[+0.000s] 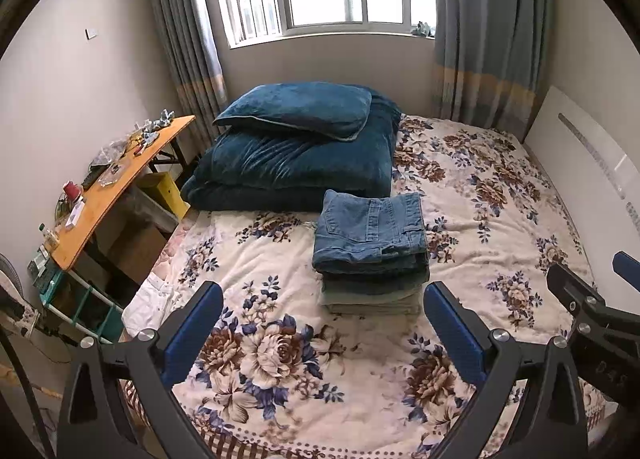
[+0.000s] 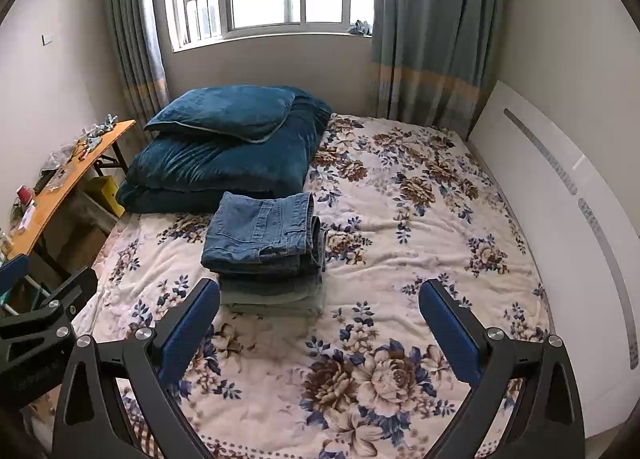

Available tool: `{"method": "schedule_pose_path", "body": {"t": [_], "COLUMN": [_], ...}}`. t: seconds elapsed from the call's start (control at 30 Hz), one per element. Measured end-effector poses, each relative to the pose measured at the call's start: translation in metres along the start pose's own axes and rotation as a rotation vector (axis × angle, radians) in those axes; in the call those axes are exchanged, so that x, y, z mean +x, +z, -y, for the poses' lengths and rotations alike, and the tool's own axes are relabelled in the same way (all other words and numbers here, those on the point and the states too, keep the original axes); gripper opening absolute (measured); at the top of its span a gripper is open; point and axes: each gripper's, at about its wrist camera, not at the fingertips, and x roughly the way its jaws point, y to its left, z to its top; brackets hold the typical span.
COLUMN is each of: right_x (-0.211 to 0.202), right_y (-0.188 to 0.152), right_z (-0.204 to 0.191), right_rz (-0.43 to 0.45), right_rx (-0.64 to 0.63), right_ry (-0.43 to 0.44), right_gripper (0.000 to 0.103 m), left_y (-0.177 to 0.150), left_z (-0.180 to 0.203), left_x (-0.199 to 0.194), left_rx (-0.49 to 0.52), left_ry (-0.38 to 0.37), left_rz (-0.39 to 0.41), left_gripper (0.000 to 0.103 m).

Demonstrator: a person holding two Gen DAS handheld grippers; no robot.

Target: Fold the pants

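A stack of folded pants lies on the floral bed cover, blue jeans on top and paler pairs beneath; it also shows in the right wrist view. My left gripper is open and empty, held above the bed just in front of the stack. My right gripper is open and empty, to the right of the stack and near the bed's front. The right gripper's side shows in the left wrist view; the left gripper's side shows in the right wrist view.
A folded dark blue quilt with a pillow sits behind the stack. A cluttered orange table stands left of the bed. A white board leans along the right side. The floral bed cover stretches right of the stack.
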Motion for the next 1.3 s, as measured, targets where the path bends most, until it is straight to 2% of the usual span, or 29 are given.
{"method": "schedule_pose_path", "body": {"t": [0.23, 0.6, 0.87, 1.3], "right_x": [0.016, 0.021, 0.024, 0.026], "right_y": [-0.002, -0.001, -0.001, -0.001], "right_z": [0.005, 0.007, 0.007, 0.007], "right_rz": [-0.023, -0.022, -0.019, -0.017], "right_rx": [0.015, 0.013, 0.012, 0.007], "right_ry": [0.004, 0.01, 0.007, 0.008], "right_gripper": [0.102, 0.102, 0.102, 0.102], "left_y": [0.001, -0.002, -0.002, 0.0], "left_z": [0.003, 0.005, 0.009, 0.007], "left_x": [0.008, 0.008, 0.006, 0.004], "left_rx": [0.002, -0.023, -0.02, -0.021], "left_ry": [0.008, -0.006, 0.024, 0.027], "left_rz": [-0.014, -0.005, 0.005, 0.007], "left_gripper": [0.103, 0.103, 0.103, 0.103]}}
